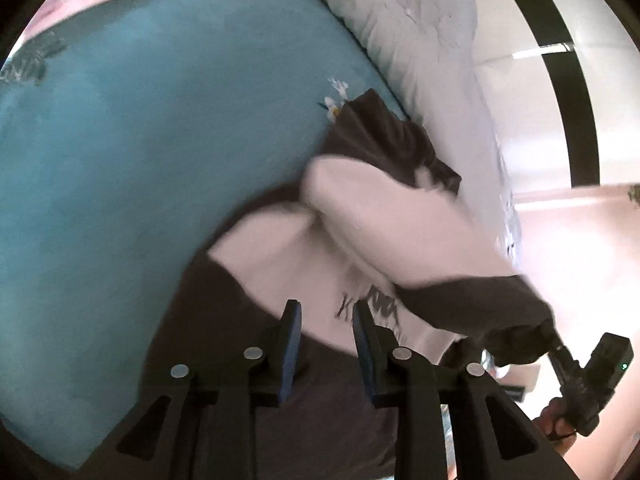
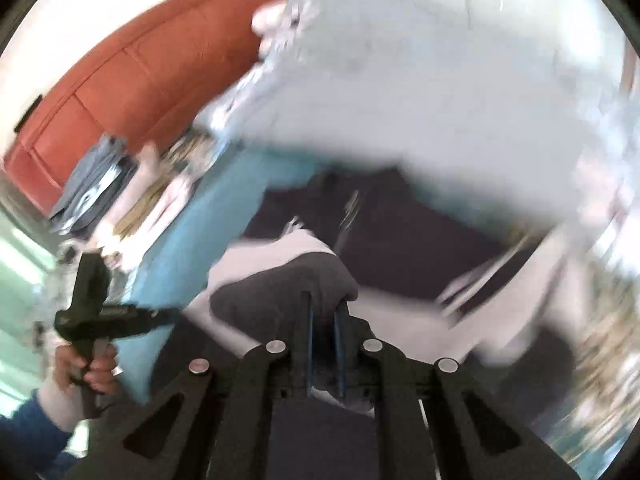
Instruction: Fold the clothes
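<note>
teal bedsheet (image 1: 140, 160) | pale grey quilt (image 1: 420, 40) on it | red headboard (image 2: 160, 60) behind

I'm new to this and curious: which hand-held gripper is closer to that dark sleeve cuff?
Right. The right hand-held gripper is shut on the dark sleeve cuff, lifting it. The left hand-held gripper hangs open over the garment's white body, apart from the cuff.

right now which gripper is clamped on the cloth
The right gripper: its jaws are pinched shut on the dark sleeve. The left gripper stands open over the garment, gripping nothing.
</note>
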